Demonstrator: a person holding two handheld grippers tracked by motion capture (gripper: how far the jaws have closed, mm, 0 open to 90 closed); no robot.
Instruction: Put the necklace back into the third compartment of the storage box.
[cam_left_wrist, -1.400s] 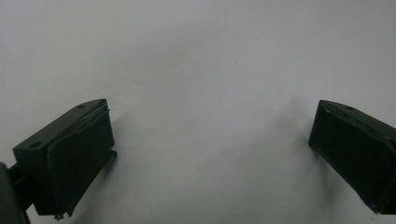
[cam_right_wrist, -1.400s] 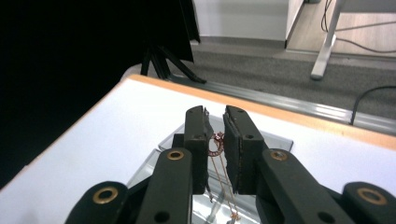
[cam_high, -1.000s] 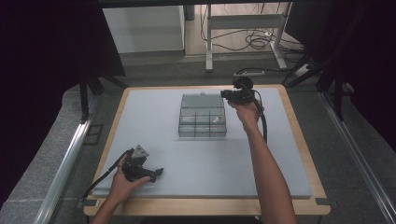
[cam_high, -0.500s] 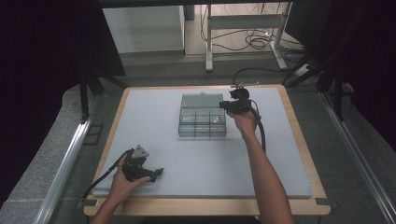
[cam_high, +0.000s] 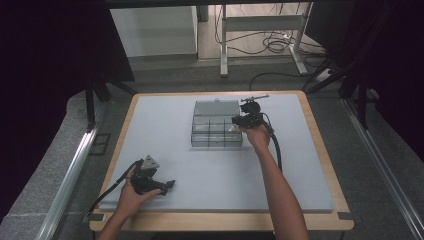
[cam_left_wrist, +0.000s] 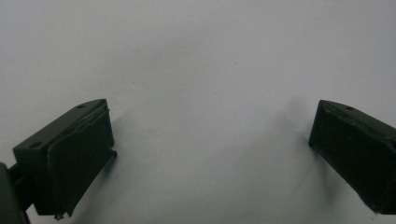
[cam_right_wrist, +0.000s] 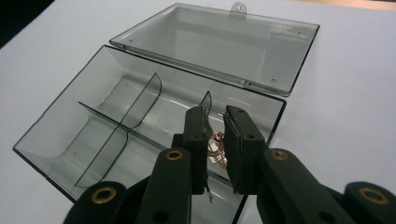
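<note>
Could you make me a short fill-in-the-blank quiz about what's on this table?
1. The clear compartment box on the grey mat has its lid ____.
2. The left hand-held gripper has its jaws wide ____.
3. The right hand-held gripper is above the box's ____ edge in the high view.
4. Between its jaws sits a small ____-coloured part.

Missing words: open; apart; right; copper

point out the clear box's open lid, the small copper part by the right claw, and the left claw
open lid (cam_right_wrist: 219, 44): right gripper view, middle of the clear panel.
small copper part (cam_right_wrist: 216, 150): right gripper view, its visible middle between the jaws.
left claw (cam_left_wrist: 210, 149): left gripper view, midway between its open jaws.
</note>
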